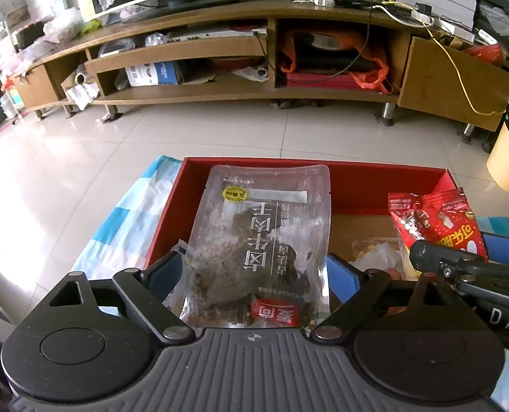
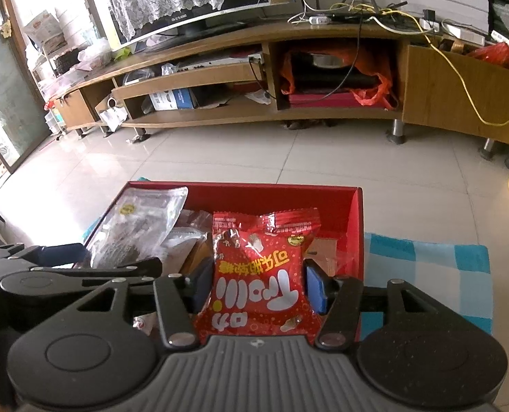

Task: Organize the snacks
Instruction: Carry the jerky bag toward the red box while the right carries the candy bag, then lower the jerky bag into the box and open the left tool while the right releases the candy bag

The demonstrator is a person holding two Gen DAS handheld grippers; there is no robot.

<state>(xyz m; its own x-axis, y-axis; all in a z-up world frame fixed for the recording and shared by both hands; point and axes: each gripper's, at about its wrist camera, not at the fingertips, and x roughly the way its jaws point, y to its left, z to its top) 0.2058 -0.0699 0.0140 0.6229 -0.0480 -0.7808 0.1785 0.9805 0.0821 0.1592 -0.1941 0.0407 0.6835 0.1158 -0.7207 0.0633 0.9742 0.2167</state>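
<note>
A clear pouch of dark dried meat (image 1: 261,240) stands tilted over the left part of the red cardboard box (image 1: 357,185), between the blue pads of my left gripper (image 1: 254,267). The pads sit at its two edges without squeezing it, so this gripper is open. A red snack pack (image 2: 258,274) with white lettering is pinched at its sides by my right gripper (image 2: 258,285), above the middle of the red box (image 2: 354,226). The red snack pack (image 1: 436,219) also shows in the left wrist view, at the right, and the clear pouch (image 2: 137,226) in the right wrist view, at the left.
The box lies on a blue and white checked cloth (image 2: 426,274) on a tiled floor. More wrapped snacks (image 1: 374,254) lie inside it. A long wooden TV stand (image 1: 240,92) crosses the back, and a pale yellow bin (image 1: 508,158) stands at the right.
</note>
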